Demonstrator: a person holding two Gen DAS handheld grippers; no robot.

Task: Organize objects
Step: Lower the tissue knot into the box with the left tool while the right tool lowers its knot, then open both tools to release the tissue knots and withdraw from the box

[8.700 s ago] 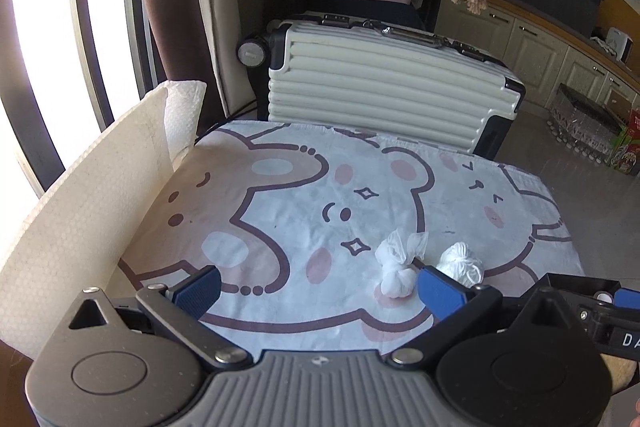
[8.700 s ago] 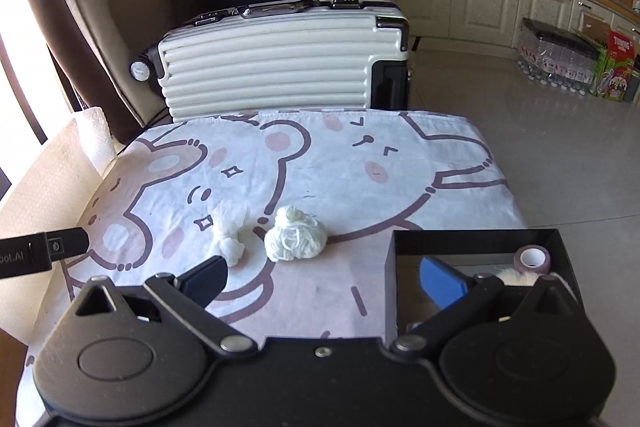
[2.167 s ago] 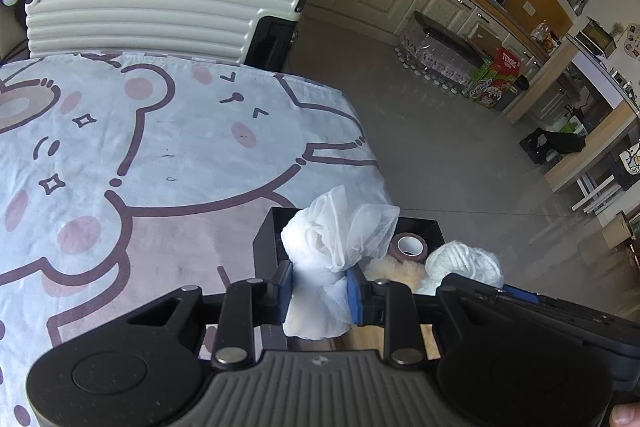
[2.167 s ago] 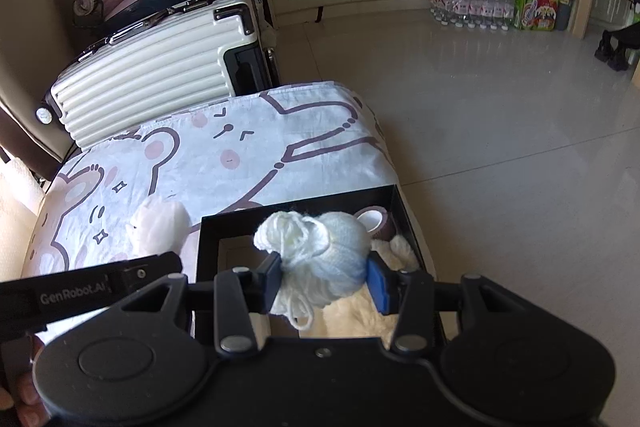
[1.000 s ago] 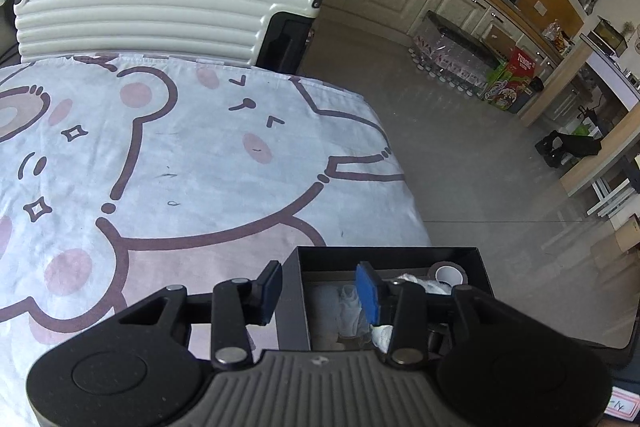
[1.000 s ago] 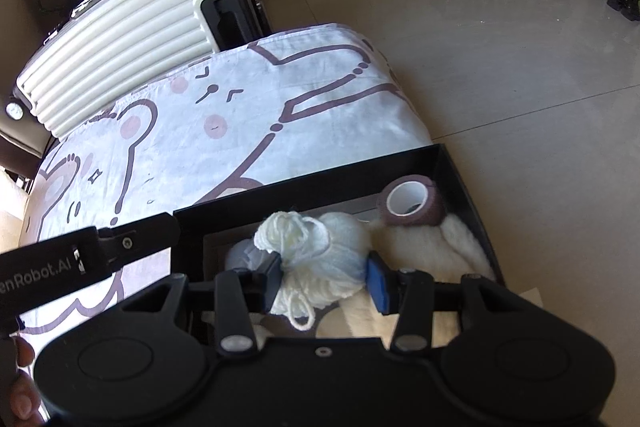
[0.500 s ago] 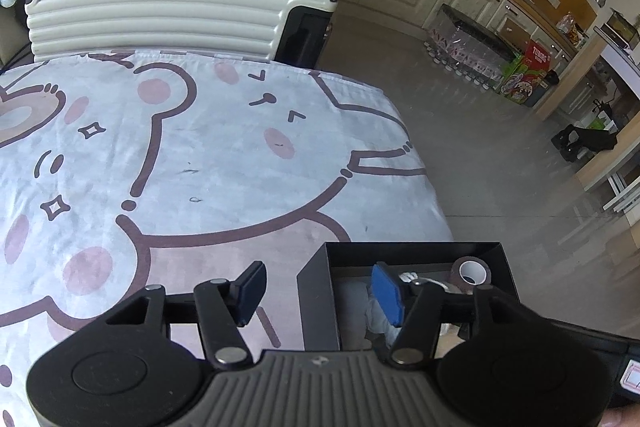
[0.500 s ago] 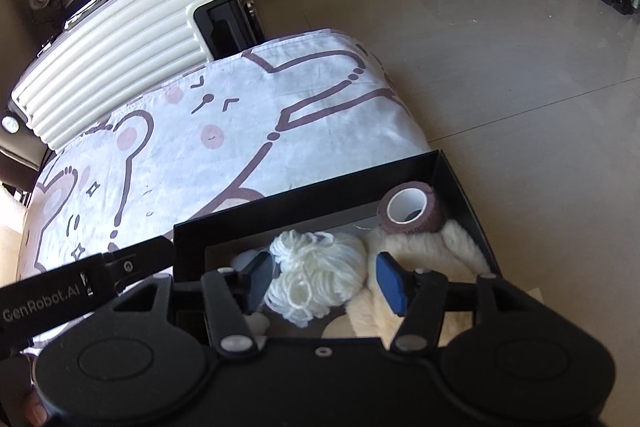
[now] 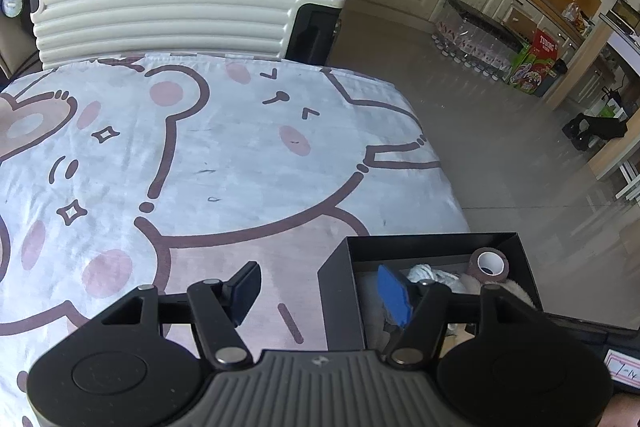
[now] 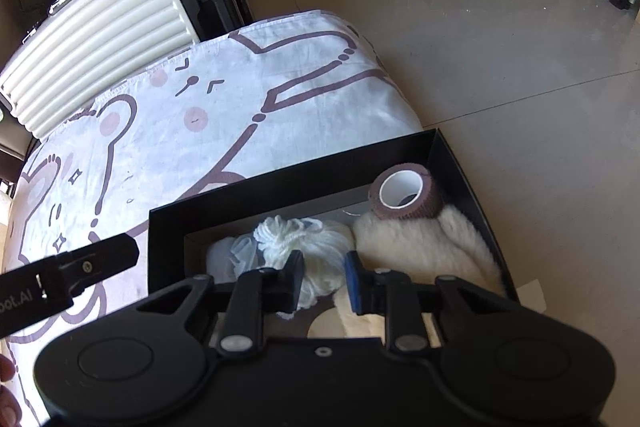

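A black box [image 10: 288, 179] sits at the table's near right corner; its wall also shows in the left wrist view [image 9: 340, 291]. Inside lie a white yarn ball [image 10: 308, 239], a sheer white bundle [image 10: 232, 253], a cream fleece piece [image 10: 424, 247] and a brown tape roll [image 10: 406, 195], the roll also showing in the left wrist view [image 9: 490, 263]. My right gripper [image 10: 322, 281] is open and empty, jaws a modest gap apart, just above the yarn ball. My left gripper [image 9: 320, 289] is open and empty over the box's left wall.
The table wears a white cloth with bear drawings [image 9: 200, 155]. A cream ribbed suitcase [image 9: 172, 11] stands behind the table. Tiled floor [image 10: 520, 47] lies to the right, with bottled water and cartons by the cabinets [image 9: 500, 43].
My right gripper let go of the yarn ball, which now lies in the box, and its jaws have narrowed again. My left gripper opened wider and drew back leftward, empty.
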